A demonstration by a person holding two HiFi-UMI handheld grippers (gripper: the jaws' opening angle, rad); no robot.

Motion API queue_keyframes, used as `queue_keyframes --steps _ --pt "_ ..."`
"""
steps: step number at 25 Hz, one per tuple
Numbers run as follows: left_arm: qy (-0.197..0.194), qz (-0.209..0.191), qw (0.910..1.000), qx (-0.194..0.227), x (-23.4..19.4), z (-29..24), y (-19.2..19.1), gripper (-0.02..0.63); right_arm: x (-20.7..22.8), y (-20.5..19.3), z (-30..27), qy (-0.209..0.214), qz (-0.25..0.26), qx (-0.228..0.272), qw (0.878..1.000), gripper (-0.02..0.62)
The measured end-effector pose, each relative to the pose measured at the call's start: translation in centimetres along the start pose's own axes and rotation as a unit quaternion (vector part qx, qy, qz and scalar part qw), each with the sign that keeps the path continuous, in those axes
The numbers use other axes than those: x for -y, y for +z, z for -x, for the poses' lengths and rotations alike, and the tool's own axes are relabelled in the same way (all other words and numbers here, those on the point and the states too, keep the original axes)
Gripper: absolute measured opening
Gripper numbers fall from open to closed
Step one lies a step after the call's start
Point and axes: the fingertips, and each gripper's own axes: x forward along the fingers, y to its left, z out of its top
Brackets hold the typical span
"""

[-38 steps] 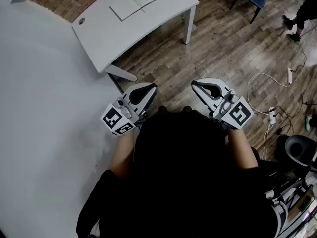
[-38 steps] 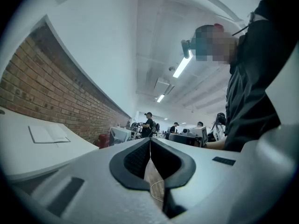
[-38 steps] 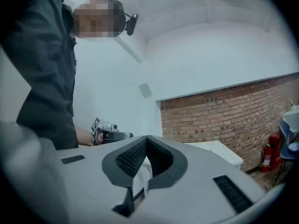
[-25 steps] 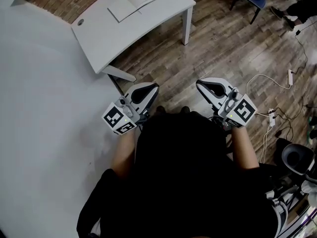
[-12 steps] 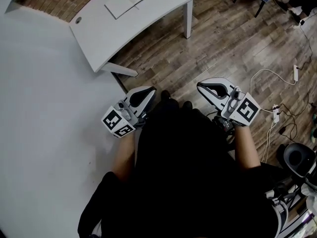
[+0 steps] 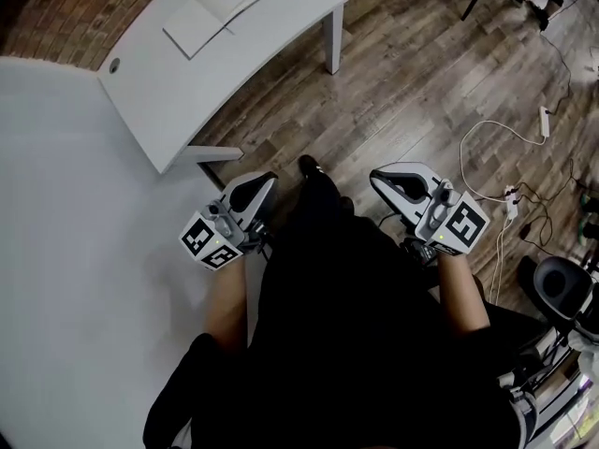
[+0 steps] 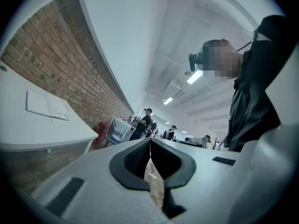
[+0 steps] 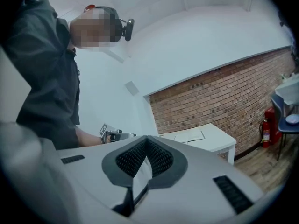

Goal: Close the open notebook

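As it lies open, the notebook [image 6: 211, 11] runs diagonally.

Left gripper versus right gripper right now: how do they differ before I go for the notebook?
The left gripper sits near the white table's foot; the right gripper hangs over bare wood floor. The left gripper's view has the open notebook far left; the right gripper's view has it nearly straight ahead. Both are shut, empty and short of the table.
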Motion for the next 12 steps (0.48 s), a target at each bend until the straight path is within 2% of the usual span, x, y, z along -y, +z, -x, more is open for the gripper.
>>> queue_keyframes --steps 4,9,12 --pt "-0.006 0.023 0.9995 0.019 -5.0 -2.8 2.0 0.017 3.9 0.3 -2.4 -0.015 -0.012 -0.023 1.0 0.006" --pt "-0.004 0.038 0.9986 0.037 -11.3 -4.8 4.4 0.017 9.7 1.0 -7.5 -0.008 -0.018 -0.071 0.997 0.006" --pt "0.007 0.055 0.9976 0.041 -15.1 -4.5 5.2 0.017 13.0 2.0 -11.0 -0.023 -0.032 -0.068 0.997 0.006"
